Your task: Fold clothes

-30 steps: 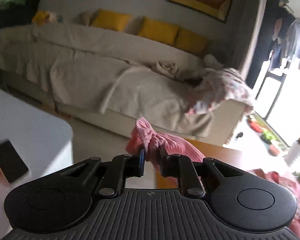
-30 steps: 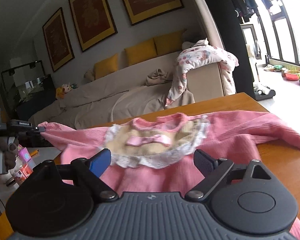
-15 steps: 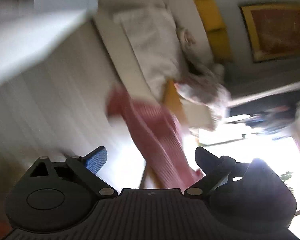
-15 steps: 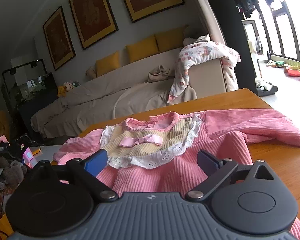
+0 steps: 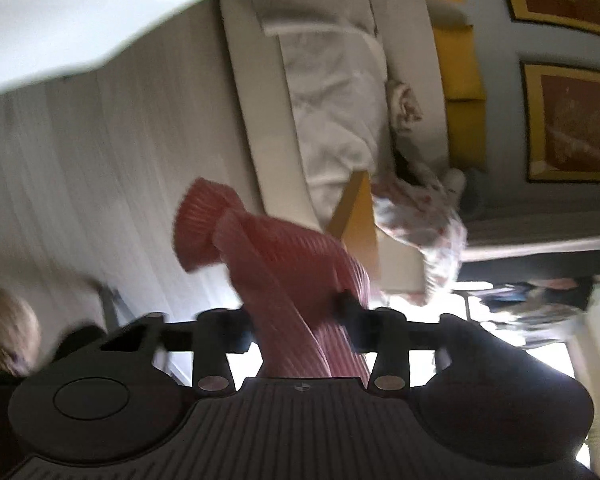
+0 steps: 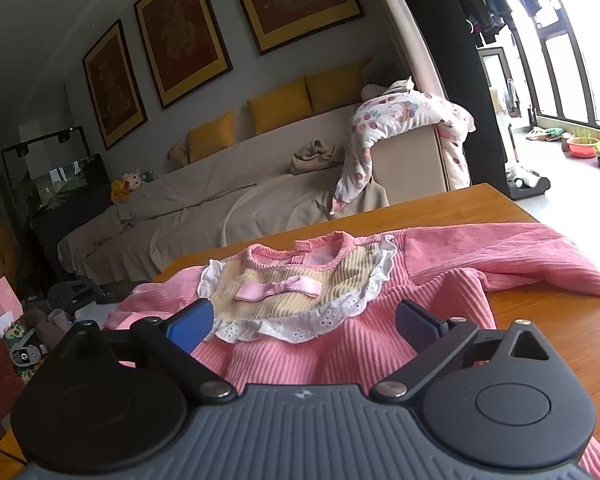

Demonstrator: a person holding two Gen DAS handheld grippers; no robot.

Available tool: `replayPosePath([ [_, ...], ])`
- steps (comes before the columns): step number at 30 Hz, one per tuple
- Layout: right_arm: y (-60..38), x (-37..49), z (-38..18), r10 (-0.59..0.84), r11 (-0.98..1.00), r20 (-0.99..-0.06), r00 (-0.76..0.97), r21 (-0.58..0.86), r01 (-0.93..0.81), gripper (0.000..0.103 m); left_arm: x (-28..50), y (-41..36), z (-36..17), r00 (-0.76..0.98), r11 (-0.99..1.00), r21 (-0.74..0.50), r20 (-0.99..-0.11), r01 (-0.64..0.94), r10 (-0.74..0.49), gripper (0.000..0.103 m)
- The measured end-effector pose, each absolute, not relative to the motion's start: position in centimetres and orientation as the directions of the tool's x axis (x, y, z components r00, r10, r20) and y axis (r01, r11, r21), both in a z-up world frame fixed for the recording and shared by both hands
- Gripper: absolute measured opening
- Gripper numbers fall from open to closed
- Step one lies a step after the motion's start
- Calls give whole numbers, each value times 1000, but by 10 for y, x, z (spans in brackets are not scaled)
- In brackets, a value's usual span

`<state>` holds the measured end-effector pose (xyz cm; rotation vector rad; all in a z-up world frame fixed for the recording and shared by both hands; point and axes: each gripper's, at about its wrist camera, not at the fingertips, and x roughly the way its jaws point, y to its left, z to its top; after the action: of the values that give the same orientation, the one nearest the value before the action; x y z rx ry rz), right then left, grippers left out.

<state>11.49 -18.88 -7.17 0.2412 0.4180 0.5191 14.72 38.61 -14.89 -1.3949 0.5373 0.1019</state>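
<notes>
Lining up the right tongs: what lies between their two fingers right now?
In the right wrist view, the open right tongs frame the pink top, its lace bib and pink bow, lying on the wooden table.

Your left gripper [image 5: 296, 326] is rolled sideways, its fingers on either side of the pink ribbed sleeve [image 5: 276, 256]; blur hides whether they pinch it. The cuff flares past the fingertips, with the sofa [image 5: 324, 92] and wooden table [image 5: 358, 216] behind.
</notes>
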Motion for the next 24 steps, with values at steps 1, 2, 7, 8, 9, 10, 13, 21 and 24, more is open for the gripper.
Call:
replayPosePath([
  [1, -189, 114, -72, 526, 842, -320, 788, 325, -430, 98, 147, 385, -137, 875, 240, -893, -432, -382, -216, 30],
  [2, -189, 114, -72, 529, 840, -314, 789, 325, -433, 98, 147, 383, -125, 874, 287, -877, -447, -386, -189, 26],
  [7, -193, 112, -73, 547, 825, -292, 785, 348, -445, 99, 146, 377, -65, 867, 507, -758, -497, -409, -44, 10],
  [8, -194, 112, -73, 550, 822, -287, 784, 353, -447, 99, 148, 371, -50, 869, 554, -730, -495, -400, -25, 10],
  [9, -195, 112, -73, 553, 819, -282, 784, 358, -449, 99, 149, 360, -33, 875, 606, -699, -483, -379, -11, 10],
  [10, -196, 111, -73, 556, 816, -276, 784, 363, -450, 100, 150, 350, -16, 883, 657, -665, -470, -355, 2, 10],
  [13, -199, 110, -74, 567, 803, -256, 783, 380, -458, 102, 159, 308, 32, 910, 786, -560, -414, -260, 6, 10],
  [21, -207, 109, -77, 571, 785, -217, 792, 427, -448, 103, 212, 175, 62, 883, 837, -547, -383, 19, -270, 10],
  [24, -209, 109, -78, 569, 782, -211, 795, 439, -443, 103, 233, 135, 45, 823, 794, -599, -396, 105, -407, 15],
])
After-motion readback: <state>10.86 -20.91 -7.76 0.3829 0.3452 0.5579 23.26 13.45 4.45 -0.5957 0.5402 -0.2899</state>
